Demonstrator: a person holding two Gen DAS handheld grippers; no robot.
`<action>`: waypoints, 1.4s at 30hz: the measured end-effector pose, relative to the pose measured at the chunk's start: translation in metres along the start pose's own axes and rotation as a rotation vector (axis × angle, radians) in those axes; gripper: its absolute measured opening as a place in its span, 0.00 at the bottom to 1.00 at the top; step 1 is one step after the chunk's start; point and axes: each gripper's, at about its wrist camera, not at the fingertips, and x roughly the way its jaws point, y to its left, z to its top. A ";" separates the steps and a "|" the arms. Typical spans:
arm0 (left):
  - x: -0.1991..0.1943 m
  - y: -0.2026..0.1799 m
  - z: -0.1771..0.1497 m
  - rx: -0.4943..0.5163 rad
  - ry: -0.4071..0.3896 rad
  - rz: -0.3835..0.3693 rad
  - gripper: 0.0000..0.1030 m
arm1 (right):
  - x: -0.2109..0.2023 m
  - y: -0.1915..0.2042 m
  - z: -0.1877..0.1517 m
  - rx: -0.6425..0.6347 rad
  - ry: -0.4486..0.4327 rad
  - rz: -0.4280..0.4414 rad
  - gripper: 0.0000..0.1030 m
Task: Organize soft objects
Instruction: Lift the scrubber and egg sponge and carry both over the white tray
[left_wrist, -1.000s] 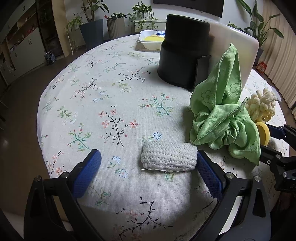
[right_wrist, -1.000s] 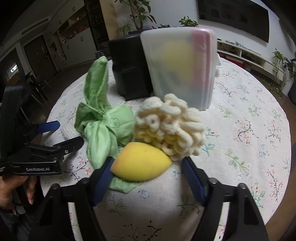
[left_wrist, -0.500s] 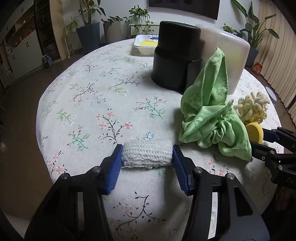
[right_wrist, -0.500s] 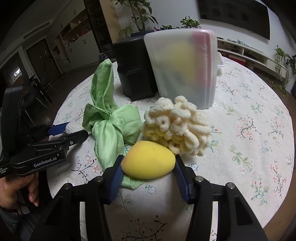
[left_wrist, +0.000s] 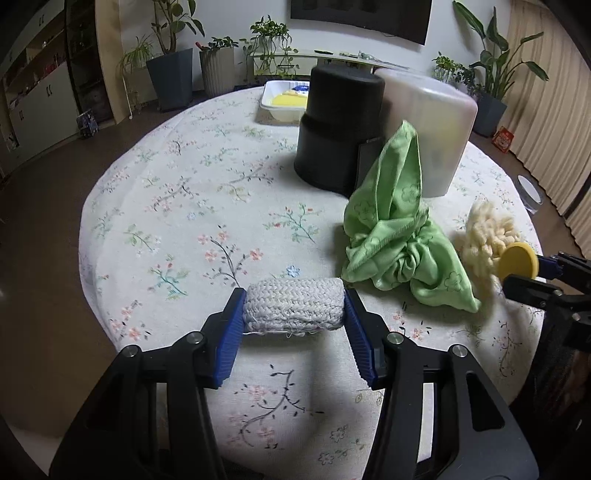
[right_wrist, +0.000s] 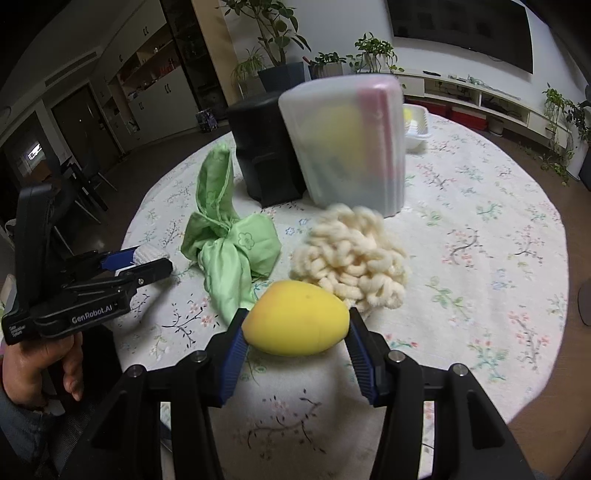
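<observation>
My left gripper (left_wrist: 294, 310) is shut on a grey knitted pad (left_wrist: 294, 308), its blue pads pressing both ends, just above the flowered tablecloth (left_wrist: 192, 206). My right gripper (right_wrist: 295, 325) is shut on a yellow egg-shaped sponge (right_wrist: 295, 322), held a little off the cloth. A crumpled green cloth (left_wrist: 399, 240) lies between the two grippers, and a cream loopy chenille bundle (right_wrist: 351, 258) sits just beyond the sponge. From the left wrist the sponge (left_wrist: 517, 262) shows end-on in the right gripper's fingers. The left gripper (right_wrist: 136, 260) appears at the left of the right wrist view.
A black round container (left_wrist: 340, 133) and a frosted plastic box (left_wrist: 432, 133) stand behind the green cloth. A white tray (left_wrist: 284, 101) with yellow items sits at the table's far edge. A hand (right_wrist: 33, 365) holds the left gripper's handle. Potted plants (left_wrist: 170, 70) line the room.
Both grippers closed: the left on the knitted pad, the right on the yellow sponge. Both then rose slightly, lifting their objects off the cloth.
</observation>
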 end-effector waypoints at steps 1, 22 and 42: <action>-0.002 0.002 0.002 0.003 -0.001 0.002 0.48 | -0.005 -0.003 0.000 -0.001 -0.002 -0.004 0.52; -0.016 0.053 0.041 -0.028 -0.032 0.021 0.48 | -0.050 -0.050 0.056 -0.017 -0.013 -0.052 0.53; 0.021 0.093 0.192 0.057 -0.080 0.064 0.48 | -0.030 -0.181 0.166 0.044 -0.026 -0.255 0.53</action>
